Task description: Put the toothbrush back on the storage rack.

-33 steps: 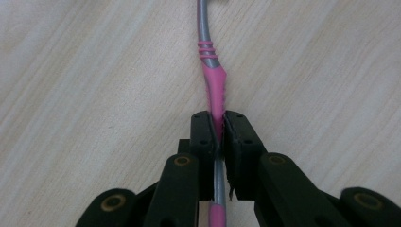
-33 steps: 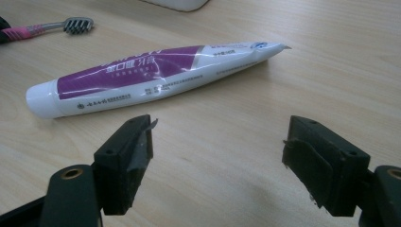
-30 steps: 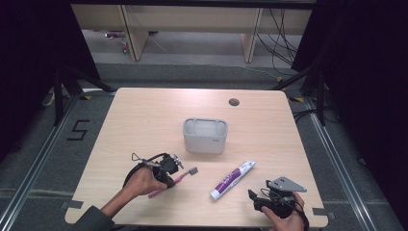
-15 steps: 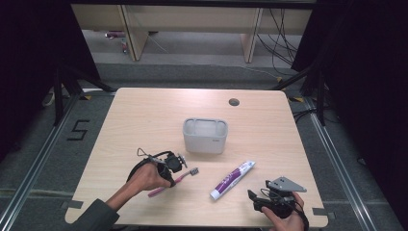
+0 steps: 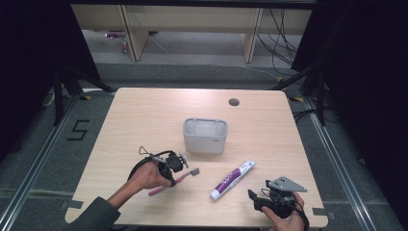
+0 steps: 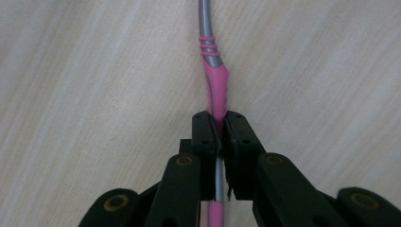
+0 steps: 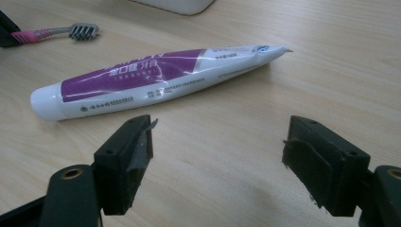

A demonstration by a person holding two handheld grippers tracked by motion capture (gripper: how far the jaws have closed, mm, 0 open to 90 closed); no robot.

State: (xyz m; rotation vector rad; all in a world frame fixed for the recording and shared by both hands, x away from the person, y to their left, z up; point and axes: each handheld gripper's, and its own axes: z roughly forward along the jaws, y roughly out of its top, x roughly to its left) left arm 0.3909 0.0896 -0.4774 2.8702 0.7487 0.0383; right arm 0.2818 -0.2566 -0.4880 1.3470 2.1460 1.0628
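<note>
A pink and grey toothbrush (image 5: 186, 176) lies flat on the wooden table, at the front left. My left gripper (image 5: 174, 162) is shut on its handle. In the left gripper view, the two pads (image 6: 205, 135) pinch the pink grip of the toothbrush (image 6: 215, 85), whose grey neck runs away from me. A purple and white toothpaste tube (image 5: 233, 179) lies at an angle to the right of the brush. My right gripper (image 5: 254, 201) rests near the front edge, open, with nothing between its jaws. The right gripper (image 7: 217, 142) faces the tube (image 7: 151, 78) a short way off.
A grey holder (image 5: 205, 135) with compartments stands upright in the middle of the table, behind both objects. A round cable hole (image 5: 234, 102) sits near the table's far edge. The toothbrush head (image 7: 84, 30) lies beyond the tube's cap end in the right gripper view.
</note>
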